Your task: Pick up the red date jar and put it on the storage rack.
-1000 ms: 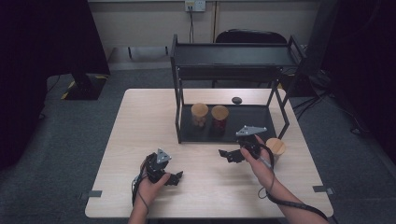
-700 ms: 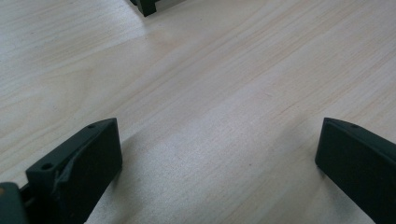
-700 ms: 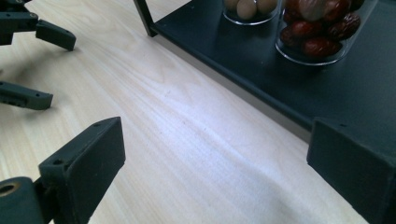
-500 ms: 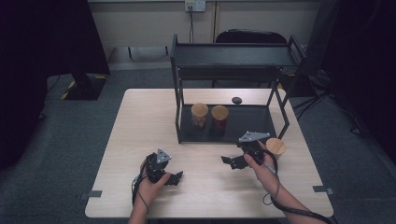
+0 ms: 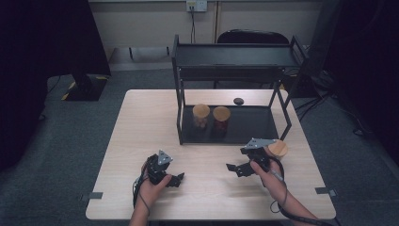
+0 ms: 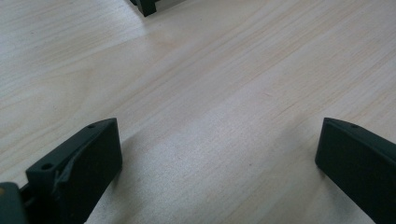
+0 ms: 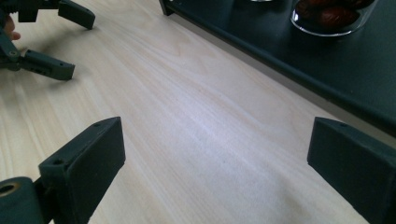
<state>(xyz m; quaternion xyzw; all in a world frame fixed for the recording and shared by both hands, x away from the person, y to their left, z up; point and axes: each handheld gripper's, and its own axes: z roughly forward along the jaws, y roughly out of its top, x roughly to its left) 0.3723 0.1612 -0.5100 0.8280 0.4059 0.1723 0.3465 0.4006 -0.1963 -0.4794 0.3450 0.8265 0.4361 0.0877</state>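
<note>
Two jars with wooden lids, a pale one (image 5: 201,116) and a dark-filled one (image 5: 221,118), stand on the lower shelf of a black rack (image 5: 230,59). A third wooden-lidded jar (image 5: 278,149) stands on the table beside the rack's right leg, just behind my right hand. My right gripper (image 5: 234,168) is open over bare wood in front of the rack, pointing left. In the right gripper view its jaws (image 7: 217,158) stand wide with nothing between them, and the dark jar (image 7: 334,16) is at the top. My left gripper (image 5: 178,179) rests open near the front edge, its jaws (image 6: 219,154) empty.
A small black round object (image 5: 238,100) lies on the table behind the rack. The light wooden table (image 5: 141,122) has free room at the left and between my two hands. A black chair (image 5: 254,37) stands behind the table. My left gripper (image 7: 51,42) appears across the right gripper view.
My right gripper has drawn back from the rack toward the table's front edge, sinking slightly, and uncovered the third jar. My left gripper has stayed put.
</note>
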